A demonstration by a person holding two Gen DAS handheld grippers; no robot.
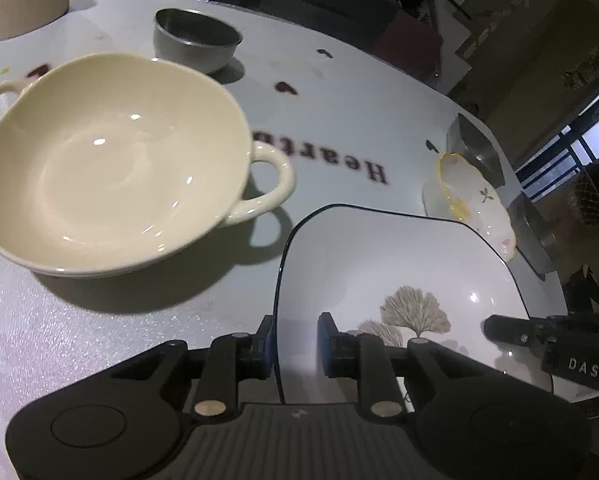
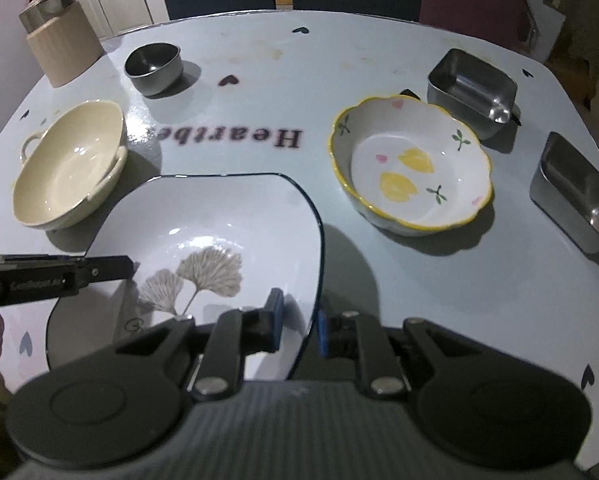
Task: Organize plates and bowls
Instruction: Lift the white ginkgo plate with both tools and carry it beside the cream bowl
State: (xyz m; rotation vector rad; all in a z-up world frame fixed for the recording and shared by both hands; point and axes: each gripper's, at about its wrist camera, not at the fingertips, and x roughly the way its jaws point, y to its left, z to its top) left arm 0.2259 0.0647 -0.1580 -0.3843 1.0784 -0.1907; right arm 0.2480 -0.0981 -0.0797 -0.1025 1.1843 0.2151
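A white square plate with a dark rim and a tree print is held between both grippers, above the table. My left gripper straddles its left rim, pads either side with a gap. My right gripper straddles its right rim the same way. A cream two-handled bowl sits left of the plate. A scalloped bowl with yellow lemons sits to the right.
A round steel bowl stands at the back left. Two steel rectangular tins stand at the right edge. A beige ribbed container stands at the far left corner. Chairs stand behind the table.
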